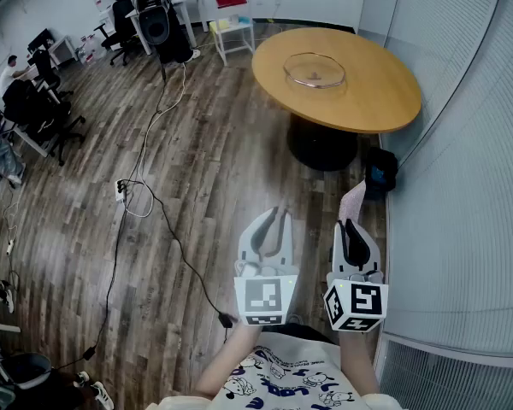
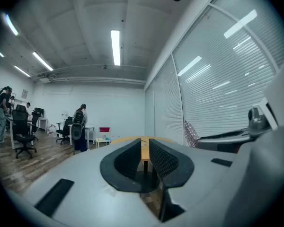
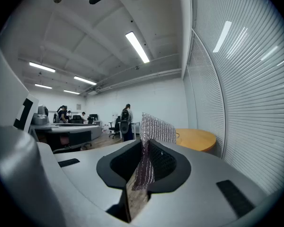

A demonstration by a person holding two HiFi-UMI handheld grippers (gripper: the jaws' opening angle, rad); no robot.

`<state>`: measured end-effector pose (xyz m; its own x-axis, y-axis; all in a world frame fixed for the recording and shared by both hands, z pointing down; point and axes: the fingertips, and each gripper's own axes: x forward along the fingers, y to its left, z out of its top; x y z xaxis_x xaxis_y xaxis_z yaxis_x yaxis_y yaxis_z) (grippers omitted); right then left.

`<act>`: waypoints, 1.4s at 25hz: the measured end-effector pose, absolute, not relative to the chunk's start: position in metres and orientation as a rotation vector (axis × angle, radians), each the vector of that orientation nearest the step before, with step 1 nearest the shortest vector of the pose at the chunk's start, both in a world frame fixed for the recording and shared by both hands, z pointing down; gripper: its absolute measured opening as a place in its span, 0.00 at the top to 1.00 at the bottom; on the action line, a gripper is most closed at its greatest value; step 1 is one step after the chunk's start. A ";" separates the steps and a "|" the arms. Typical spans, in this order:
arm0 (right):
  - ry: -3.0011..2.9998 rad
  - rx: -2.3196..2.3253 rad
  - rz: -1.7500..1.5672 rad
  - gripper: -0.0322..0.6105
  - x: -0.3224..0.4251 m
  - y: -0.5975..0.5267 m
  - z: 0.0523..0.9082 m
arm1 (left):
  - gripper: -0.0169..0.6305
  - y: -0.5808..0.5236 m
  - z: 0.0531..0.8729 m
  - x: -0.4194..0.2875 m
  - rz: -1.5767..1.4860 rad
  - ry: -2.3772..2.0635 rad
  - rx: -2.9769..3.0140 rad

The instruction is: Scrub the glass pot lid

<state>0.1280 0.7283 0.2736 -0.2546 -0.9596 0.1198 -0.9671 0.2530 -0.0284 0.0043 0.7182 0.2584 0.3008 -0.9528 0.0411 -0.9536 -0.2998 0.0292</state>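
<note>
The glass pot lid lies far ahead on a round wooden table, well out of reach of both grippers. My left gripper hangs over the wooden floor; in the left gripper view its jaws stand almost together with only a thin slit and nothing held. To its right, my right gripper is shut on a silvery mesh scouring pad, which sticks up past the jaws in the right gripper view. That view also shows the right gripper and the table beyond it.
Black cables and a power strip trail across the floor on the left. A dark bag sits by the table's base. A blind-covered wall curves along the right. Office chairs, desks and people are at the far left.
</note>
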 end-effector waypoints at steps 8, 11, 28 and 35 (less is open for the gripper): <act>-2.425 1.860 0.139 0.85 0.134 0.728 0.274 | 0.88 0.718 0.258 0.011 0.019 -1.830 2.498; -2.425 1.875 0.145 0.85 0.134 0.732 0.273 | 0.88 0.721 0.258 0.011 0.020 -1.828 2.497; -2.497 1.828 0.188 0.85 0.156 0.732 0.275 | 0.88 0.730 0.264 0.023 0.026 -1.893 2.435; -2.514 1.802 0.204 0.85 0.161 0.731 0.275 | 0.88 0.733 0.264 0.029 0.030 -1.909 2.410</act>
